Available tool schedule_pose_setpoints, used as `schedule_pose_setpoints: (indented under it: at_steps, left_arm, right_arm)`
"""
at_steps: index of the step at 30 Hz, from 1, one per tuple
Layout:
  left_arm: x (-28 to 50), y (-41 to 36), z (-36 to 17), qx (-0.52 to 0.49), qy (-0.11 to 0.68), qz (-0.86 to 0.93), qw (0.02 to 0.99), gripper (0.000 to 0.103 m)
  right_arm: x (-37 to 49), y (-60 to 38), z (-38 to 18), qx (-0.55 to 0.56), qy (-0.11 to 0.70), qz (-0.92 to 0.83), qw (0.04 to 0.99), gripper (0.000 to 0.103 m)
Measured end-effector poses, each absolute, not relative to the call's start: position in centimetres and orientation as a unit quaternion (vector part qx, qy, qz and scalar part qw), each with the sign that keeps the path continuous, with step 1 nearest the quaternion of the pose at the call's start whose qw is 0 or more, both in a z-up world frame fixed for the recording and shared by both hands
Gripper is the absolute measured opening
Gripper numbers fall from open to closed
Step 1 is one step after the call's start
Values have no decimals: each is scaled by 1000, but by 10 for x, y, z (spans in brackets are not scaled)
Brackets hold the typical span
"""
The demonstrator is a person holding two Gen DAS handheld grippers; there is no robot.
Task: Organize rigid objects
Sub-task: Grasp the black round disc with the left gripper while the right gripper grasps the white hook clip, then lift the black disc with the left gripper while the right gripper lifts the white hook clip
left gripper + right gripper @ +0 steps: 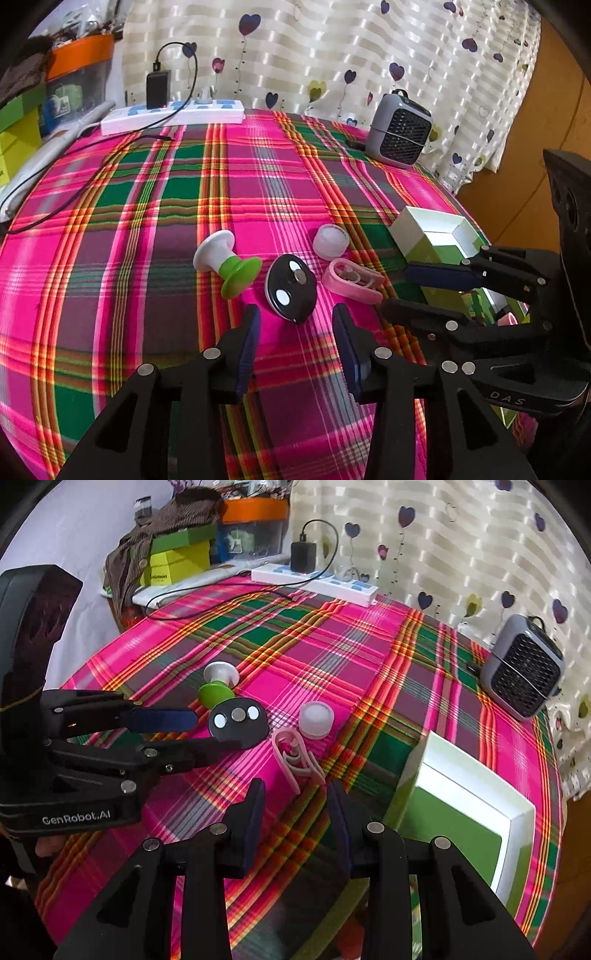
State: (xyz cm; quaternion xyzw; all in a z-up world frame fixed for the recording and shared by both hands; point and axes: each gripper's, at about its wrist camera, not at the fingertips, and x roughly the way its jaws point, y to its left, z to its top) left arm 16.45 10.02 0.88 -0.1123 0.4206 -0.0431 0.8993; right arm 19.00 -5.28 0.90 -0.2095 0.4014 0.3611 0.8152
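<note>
On the tabletop (pixel 155 206), covered in a pink, green and red plaid cloth, four small rigid objects lie in a loose row. Farthest left in the left wrist view is a white and green plastic spool-shaped piece (pixel 226 263), lying on its side with its green flared end toward the camera. Just beside it to the right sits a black oval plastic disc with two white dots and a silver centre (pixel 291 288), tilted up on one edge. Next comes a pink plastic loop-shaped clip (pixel 352 281), lying flat, and just behind it a translucent white round cap (pixel 331 242), standing close to the clip. Right of these rests an open white and green cardboard box (pixel 436 236), near the tabletop's right edge.

The left gripper (pixel 295 325) hovers just short of the black disc with its jaws spread wide and nothing between them. The right gripper (pixel 295 794) is likewise wide open and empty, poised just in front of the pink clip (pixel 295 764), with the box (pixel 465 801) close on its right.

At the back stand a white power strip with a black charger plugged in (pixel 173 112) and a small grey fan heater (pixel 400 129).
</note>
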Motion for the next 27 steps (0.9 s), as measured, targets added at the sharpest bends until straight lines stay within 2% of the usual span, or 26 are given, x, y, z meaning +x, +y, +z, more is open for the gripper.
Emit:
schedule_pose_setpoints:
  at_steps: [15,22,24,27]
  left_arm:
    - [182,105,0,-113,422,-40,899,40]
    - [188,102,-2,-104,419,-37,901,40]
    - [189,101,-2,-101,418,-36,902,40]
    - [190,99,-2,-96,417,-38,903,40]
  right_arm:
    - [210,-23,-3,-270,418,378,781,36]
    - [218,-28,-10,-251,437,369,781,36]
    - [217,-30,-10,-245,438,369,782,24]
    - [214,-32,-9,-242,434,364,788,24]
